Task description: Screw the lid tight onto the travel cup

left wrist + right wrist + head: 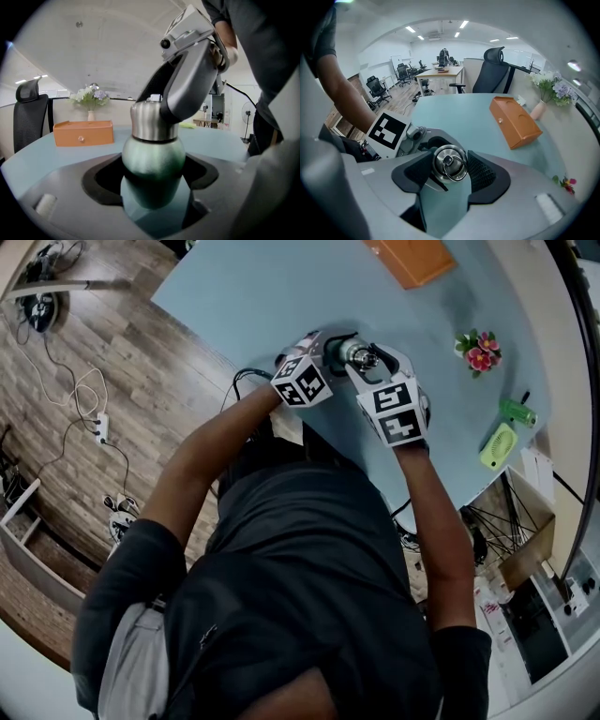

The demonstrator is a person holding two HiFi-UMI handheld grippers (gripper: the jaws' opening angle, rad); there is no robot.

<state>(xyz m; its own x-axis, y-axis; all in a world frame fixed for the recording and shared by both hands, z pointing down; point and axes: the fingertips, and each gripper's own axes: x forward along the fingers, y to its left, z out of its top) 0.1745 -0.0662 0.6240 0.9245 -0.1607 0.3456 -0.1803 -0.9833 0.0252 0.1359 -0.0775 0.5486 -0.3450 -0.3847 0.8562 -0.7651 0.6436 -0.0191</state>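
The left hand-held gripper [152, 176] clamps the green cup [154, 157], which stands upright near the counter's [281, 287] near edge. The right hand-held gripper [450, 169], reaching from above, is closed on its steel lid [151, 123]. An orange box [515, 121] lies farther off.

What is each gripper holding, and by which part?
The left gripper holds the travel cup by its green body; right gripper grips the steel lid by its sides, from above.
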